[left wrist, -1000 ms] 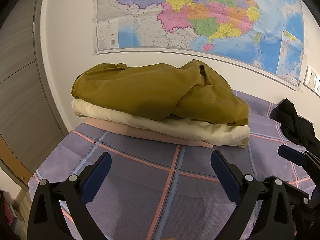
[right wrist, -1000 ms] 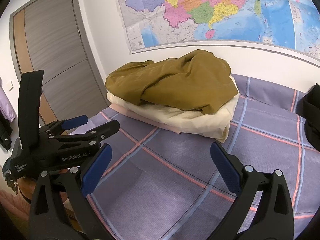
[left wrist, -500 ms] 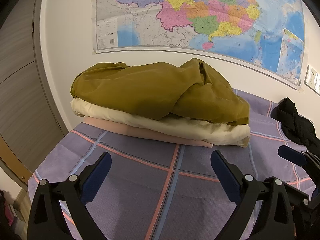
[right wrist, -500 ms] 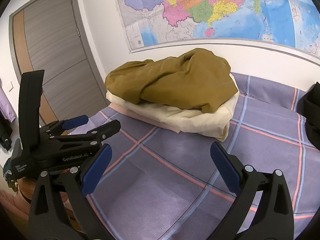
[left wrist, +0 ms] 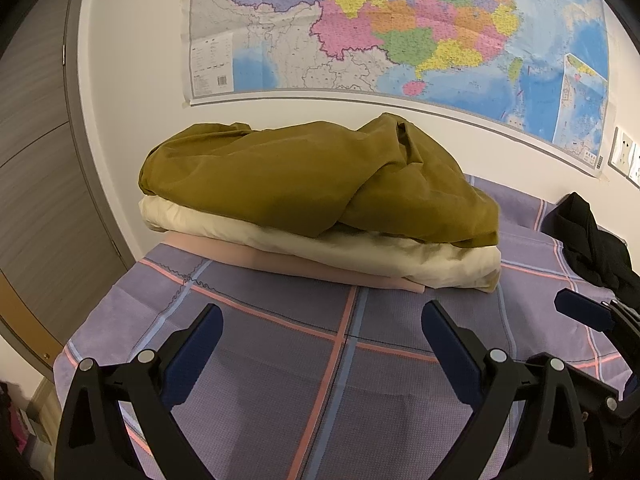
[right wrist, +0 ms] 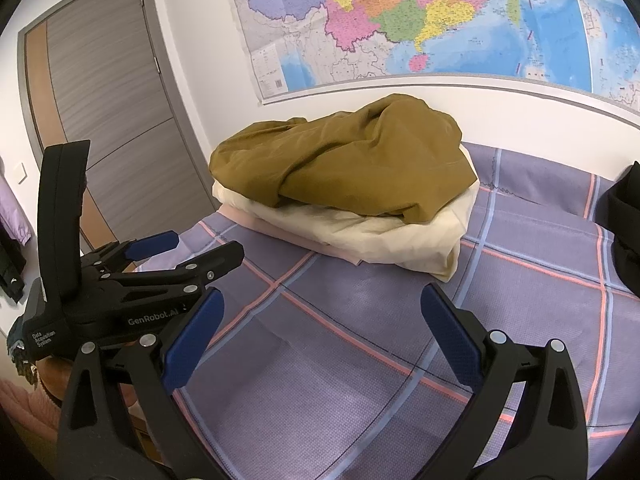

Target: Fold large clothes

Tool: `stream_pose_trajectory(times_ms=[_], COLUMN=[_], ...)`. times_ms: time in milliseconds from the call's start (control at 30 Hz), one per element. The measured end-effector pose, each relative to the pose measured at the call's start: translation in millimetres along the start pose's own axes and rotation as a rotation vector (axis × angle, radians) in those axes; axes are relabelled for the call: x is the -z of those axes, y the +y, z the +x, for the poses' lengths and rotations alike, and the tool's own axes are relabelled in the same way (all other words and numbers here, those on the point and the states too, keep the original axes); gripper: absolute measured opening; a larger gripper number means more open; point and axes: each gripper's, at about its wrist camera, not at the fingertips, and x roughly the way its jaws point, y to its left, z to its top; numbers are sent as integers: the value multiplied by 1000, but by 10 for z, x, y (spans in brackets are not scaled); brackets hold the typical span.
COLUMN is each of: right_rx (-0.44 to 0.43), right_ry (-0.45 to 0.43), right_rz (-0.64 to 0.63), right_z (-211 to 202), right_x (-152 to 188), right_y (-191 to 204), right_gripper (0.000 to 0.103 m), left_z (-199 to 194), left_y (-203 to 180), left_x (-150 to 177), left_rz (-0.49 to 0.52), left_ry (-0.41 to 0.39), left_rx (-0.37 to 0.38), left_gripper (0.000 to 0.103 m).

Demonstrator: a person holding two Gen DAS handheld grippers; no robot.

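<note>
Soft indoor light, fisheye-warped edges

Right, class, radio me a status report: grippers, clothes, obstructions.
Left gripper open, empty. Right gripper open, empty. Olive garment bunched atop cream and pink folds. Path unobstructed.

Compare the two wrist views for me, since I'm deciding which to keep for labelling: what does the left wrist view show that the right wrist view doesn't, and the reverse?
Only the left wrist view shows the wall sockets and most of the black garment, which the right view cuts at its edge.

Only the right wrist view shows the whole grey door and the left hand-held gripper from the side.

Both show the olive garment crumpled atop the cream layer and pink layer, the purple checked bedsheet, the wall map, and open, empty jaws.
</note>
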Motion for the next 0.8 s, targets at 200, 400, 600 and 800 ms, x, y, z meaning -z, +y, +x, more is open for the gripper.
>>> stream_pose_trajectory(times_ms=[200,400,600,800], right_rx=[1,1,0,7], right_ry=[3,2,4,2], right_rz=[2,4,7,15], right_z=[13,16,10,2], right_x=[0,-3,1,16], right_y=[-3,-5,-8,-49], right_gripper=[97,97,97,97], left_z=[-1,17,-1,12], left_y=[-16,-14,-38,-62], left_x=[7,0,20,41], left_rz=[2,-1,9,-5], left_ry=[-1,-3,-18,-11], left_rx=[-3,0,-8,20], left_gripper=[96,96,96,96])
